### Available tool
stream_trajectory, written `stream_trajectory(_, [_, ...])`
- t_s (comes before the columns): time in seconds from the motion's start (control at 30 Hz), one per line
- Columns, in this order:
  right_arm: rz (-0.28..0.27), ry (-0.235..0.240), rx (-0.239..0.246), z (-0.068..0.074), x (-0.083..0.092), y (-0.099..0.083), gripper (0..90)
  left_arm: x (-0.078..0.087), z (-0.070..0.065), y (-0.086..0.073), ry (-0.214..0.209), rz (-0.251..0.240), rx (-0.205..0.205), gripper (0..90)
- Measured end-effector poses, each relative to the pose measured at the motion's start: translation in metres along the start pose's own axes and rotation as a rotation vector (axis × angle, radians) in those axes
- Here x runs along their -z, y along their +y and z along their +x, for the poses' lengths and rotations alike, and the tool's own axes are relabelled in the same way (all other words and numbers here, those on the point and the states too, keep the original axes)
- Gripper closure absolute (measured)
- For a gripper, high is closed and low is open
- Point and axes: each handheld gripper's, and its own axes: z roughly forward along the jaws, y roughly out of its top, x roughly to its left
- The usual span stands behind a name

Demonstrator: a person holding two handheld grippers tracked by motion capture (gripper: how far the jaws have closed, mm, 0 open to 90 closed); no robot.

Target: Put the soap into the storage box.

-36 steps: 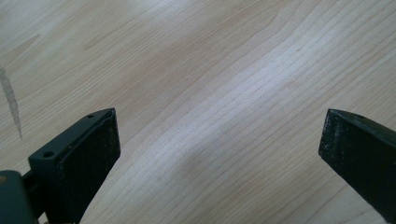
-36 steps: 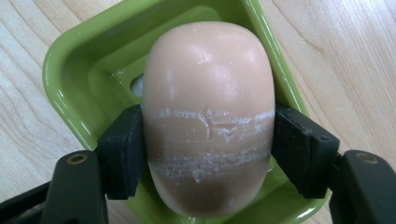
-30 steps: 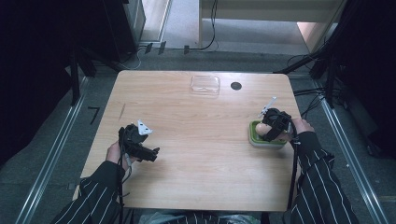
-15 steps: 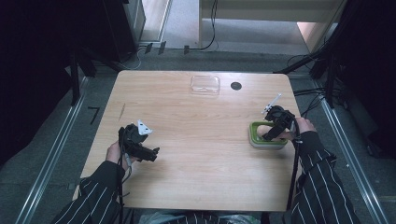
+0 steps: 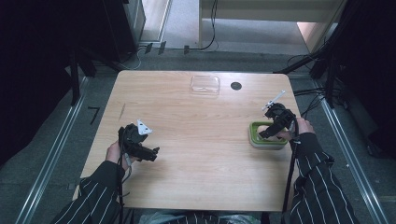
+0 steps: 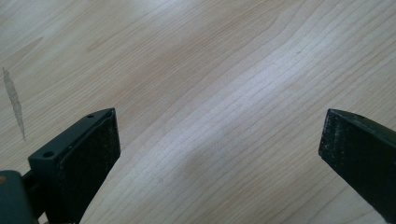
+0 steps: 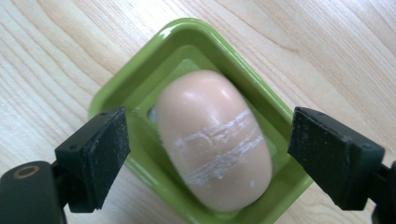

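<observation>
My right gripper (image 7: 205, 154) hangs over the green soap dish (image 7: 140, 79) at the right of the high view; its jaws have just been opening and stand clear of the peach soap bar (image 7: 212, 140) lying in it. My left gripper (image 6: 219, 154) hovers over bare desk (image 6: 210, 56), jaws wide apart, holding nothing.
</observation>
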Motion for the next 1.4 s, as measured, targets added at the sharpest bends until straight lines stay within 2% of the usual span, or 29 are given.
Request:
stream_trajectory(0.17, [-0.002,-0.002,-0.002,0.018,0.005,0.005,13.1,0.000,0.000,0.000,-0.003,-0.001,-0.001,0.0])
stream_trajectory(0.2, [-0.002,-0.002,-0.002,0.018,0.005,0.005,13.1,0.000,0.000,0.000,-0.003,-0.001,-0.001,0.0])
stream_trajectory(0.23, [0.004,-0.004,0.014,0.026,0.006,0.006,13.1,0.000,0.000,0.000,-0.004,-0.002,-0.001,0.0])
stream_trajectory(0.27, [0.004,-0.004,0.014,0.026,0.006,0.006,13.1,0.000,0.000,0.000,-0.004,-0.002,-0.001,0.0])
stream_trajectory(0.43, [-0.007,-0.014,0.042,0.048,0.009,0.010,12.7,0.000,0.000,0.000,-0.004,-0.004,0.000,0.0])
stream_trajectory(0.47, [-0.007,-0.014,0.042,0.048,0.009,0.010,12.7,0.000,0.000,0.000,-0.004,-0.004,0.000,0.0])
stream_trajectory(0.5, [-0.005,-0.020,0.058,0.057,0.009,0.011,12.5,0.000,0.000,0.000,-0.004,-0.004,-0.001,0.0])
stream_trajectory(0.57, [-0.007,-0.024,0.066,0.065,0.011,0.011,11.7,0.000,0.000,0.000,-0.003,-0.004,-0.001,0.0])
stream_trajectory(0.8, [-0.026,-0.034,0.091,0.082,0.015,0.009,10.8,0.000,0.000,0.000,-0.004,-0.005,-0.001,0.0])
stream_trajectory(1.07, [-0.033,-0.033,0.111,0.103,0.016,0.002,7.1,0.001,0.000,0.000,-0.003,-0.005,-0.004,0.0])
stream_trajectory(1.2, [-0.040,-0.031,0.137,0.117,0.017,-0.005,5.7,0.001,0.000,0.000,-0.003,-0.005,-0.004,0.0])
stream_trajectory(1.4, [-0.044,-0.023,0.156,0.128,0.017,-0.014,5.7,0.001,0.000,0.000,-0.005,-0.006,-0.003,0.0])
